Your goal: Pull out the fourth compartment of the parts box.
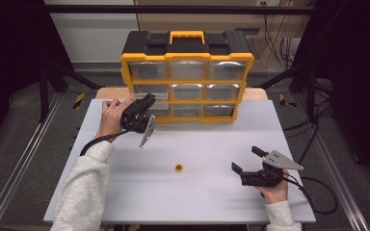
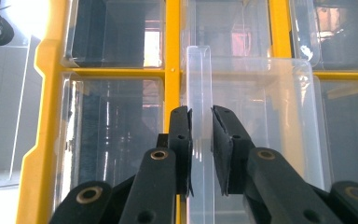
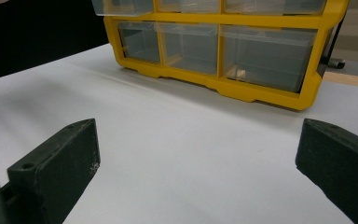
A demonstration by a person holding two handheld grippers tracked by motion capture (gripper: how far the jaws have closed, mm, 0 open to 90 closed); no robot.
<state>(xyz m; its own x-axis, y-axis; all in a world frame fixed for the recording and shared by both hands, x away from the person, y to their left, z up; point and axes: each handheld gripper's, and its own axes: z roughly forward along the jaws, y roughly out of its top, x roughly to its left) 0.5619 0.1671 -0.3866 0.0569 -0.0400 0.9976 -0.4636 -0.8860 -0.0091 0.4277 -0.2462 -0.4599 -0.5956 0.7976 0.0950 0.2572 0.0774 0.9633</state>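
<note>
From above: left gripper [image 1: 147,102] at the organizer's [image 1: 187,77] left column, right gripper [image 1: 247,159] parked on the white table [image 1: 197,192], jaws spread wide. Left gripper view: jaws clamped on a clear drawer's [image 2: 261,121] handle tab [image 2: 199,116], drawer pulled partway out. Right gripper view: jaws wide apart, holding nothing, facing the organizer's bottom row.

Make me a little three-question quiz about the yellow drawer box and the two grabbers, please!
1. True or false: the left gripper is pinching the handle of a clear drawer.
2. What lies on the table between the two grippers: A) a small yellow ring, B) a spoon, C) a red ball?
3. Are the right gripper's jaws wide apart or closed?

Key:
1. True; the drawer sits partly pulled out of the organizer.
2. A.
3. Wide apart, holding nothing.
</note>
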